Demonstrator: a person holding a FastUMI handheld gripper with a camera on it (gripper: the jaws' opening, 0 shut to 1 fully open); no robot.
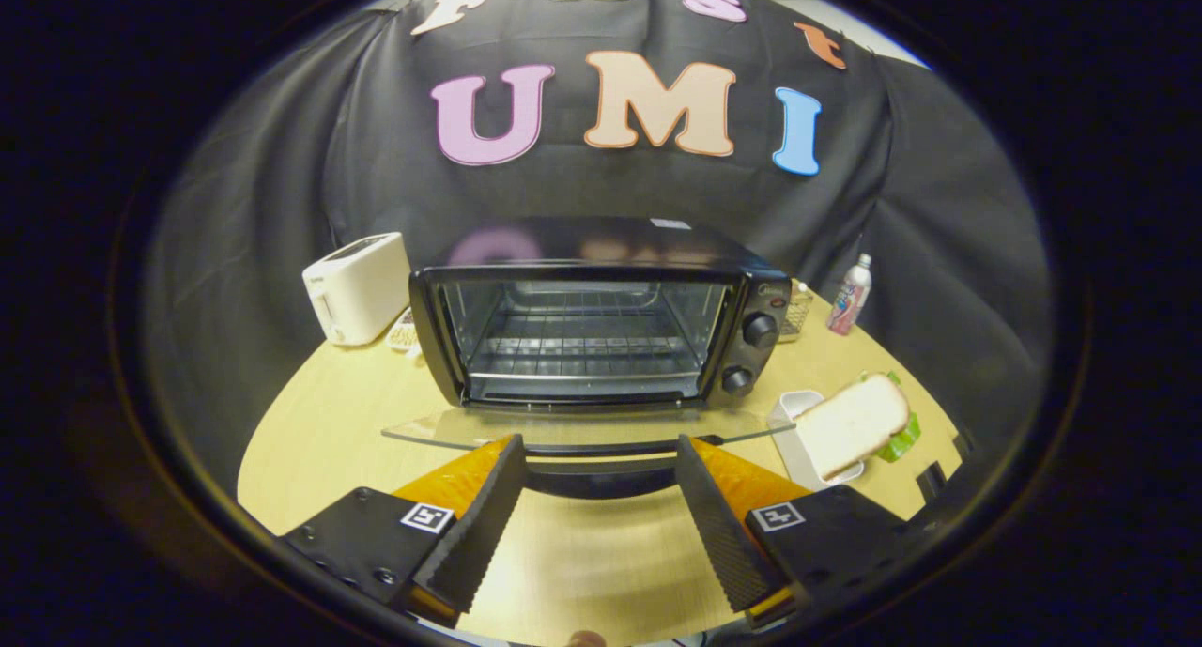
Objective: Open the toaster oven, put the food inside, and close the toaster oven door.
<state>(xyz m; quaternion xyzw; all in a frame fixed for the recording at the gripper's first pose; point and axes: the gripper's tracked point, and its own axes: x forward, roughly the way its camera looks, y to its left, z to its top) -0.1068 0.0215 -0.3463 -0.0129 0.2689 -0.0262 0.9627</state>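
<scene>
The claw (pixel 598 459) hangs w/ fingers spread wide and nothing between them but the dark handle bar (pixel 601 452) of the dropped glass door (pixel 563 429); neither finger touches it, so the claw is open and empty; straight ahead sits the black toaster oven (pixel 601 314), door folded down flat toward the claw, wire rack (pixel 582 346) bare inside, two round knobs (pixel 759 330) on its right panel; the relation that counts for the next move: the food, a white slice of bread w/ green lettuce under it (pixel 853 423), lies off to the right of the right finger, near the right edge of the pale wood table (pixel 310 422), propped tilted on a small white rectangular dish (pixel 793 440) just beside the oven's front right corner; its long axis runs slantwise, low end toward the claw, high end away toward the table's right edge; so, as a judgement, door step looks done, and the claw must swing right and turn to bite across the slice's thin faces, not its length; also on the table: a white pop-up toaster (pixel 357 285) at the oven's left, a pale bottle w/ pink label (pixel 850 298) toward the back right edge; black cloth (pixel 235 206) behind.
</scene>
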